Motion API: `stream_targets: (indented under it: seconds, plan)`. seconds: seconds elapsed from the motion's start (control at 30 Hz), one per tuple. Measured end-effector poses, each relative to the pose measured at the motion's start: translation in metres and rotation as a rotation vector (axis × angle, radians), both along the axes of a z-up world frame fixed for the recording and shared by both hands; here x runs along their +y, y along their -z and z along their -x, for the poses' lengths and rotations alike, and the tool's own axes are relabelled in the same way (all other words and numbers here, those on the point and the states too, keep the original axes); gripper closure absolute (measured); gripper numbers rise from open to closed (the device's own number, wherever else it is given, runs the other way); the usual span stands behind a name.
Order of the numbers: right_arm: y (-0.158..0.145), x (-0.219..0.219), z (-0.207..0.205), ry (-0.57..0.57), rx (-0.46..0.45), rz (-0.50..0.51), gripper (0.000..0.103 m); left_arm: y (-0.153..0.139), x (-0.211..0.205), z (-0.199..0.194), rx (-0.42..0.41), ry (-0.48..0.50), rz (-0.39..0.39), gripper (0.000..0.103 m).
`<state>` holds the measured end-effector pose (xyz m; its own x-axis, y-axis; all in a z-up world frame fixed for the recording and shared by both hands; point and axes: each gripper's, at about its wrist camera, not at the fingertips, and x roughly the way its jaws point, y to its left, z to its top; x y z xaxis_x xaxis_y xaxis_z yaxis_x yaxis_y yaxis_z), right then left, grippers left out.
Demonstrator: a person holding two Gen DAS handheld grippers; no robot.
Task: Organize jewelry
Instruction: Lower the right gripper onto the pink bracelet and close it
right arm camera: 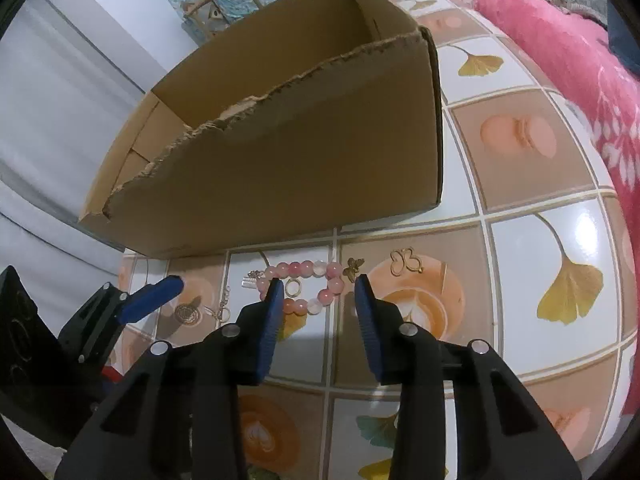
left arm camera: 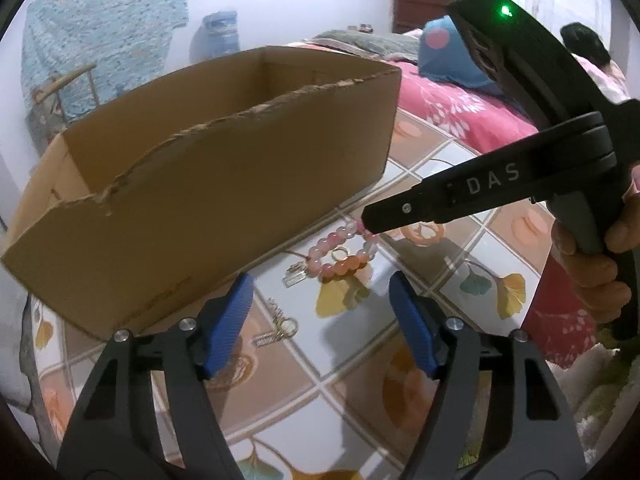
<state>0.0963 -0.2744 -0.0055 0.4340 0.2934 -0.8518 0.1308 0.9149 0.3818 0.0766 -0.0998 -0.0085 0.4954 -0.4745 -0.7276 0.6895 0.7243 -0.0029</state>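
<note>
Item: pink bead bracelet (right arm camera: 304,285), flat on tiled table (right arm camera: 520,240), before cardboard box (right arm camera: 280,160)
Right gripper (right arm camera: 316,292) nearer, jaws parted astride it, apparently untouching; left gripper (left arm camera: 320,292) open, empty, farther back

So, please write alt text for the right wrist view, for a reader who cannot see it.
The right gripper points down at a pink bead bracelet on a tiled table, its blue pads either side and not touching it. A torn cardboard box stands behind; small gold charms lie nearby.
</note>
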Motion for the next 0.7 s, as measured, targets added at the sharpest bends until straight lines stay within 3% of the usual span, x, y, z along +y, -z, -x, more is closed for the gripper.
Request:
stream_targets:
  seconds: [0.3,0.7]
  plan:
    - [0.007,-0.001,-0.001,0.002,0.031,-0.023,0.076,0.008,-0.019,-0.005,0.016,0.063,-0.03,0.051]
    - [0.015,0.003,-0.012,0.003,0.067,0.002,0.086,0.008,-0.021,-0.005,0.019,0.081,-0.032,0.051]
